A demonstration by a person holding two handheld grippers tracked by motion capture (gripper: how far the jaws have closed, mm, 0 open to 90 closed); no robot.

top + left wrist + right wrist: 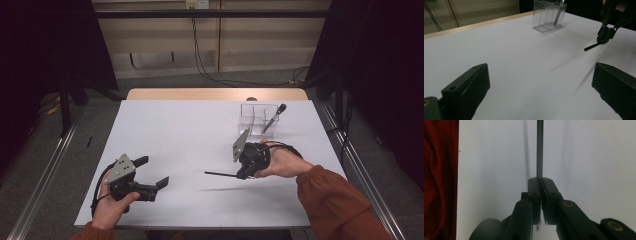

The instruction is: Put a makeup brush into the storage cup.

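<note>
High view: right gripper (239, 174) jaws clamp a thin black rod (220, 174) near the clear organizer (257, 119), apparently carrying it there for insertion; left gripper (154, 172) jaws wide, idle.

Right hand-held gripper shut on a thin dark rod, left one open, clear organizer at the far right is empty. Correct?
Not quite: the organizer isn't empty. The high view shows a dark-handled utensil standing tilted in its right compartment. The rest holds: the right hand-held gripper is shut on the rod, and the left hand-held gripper is open over the table.
</note>
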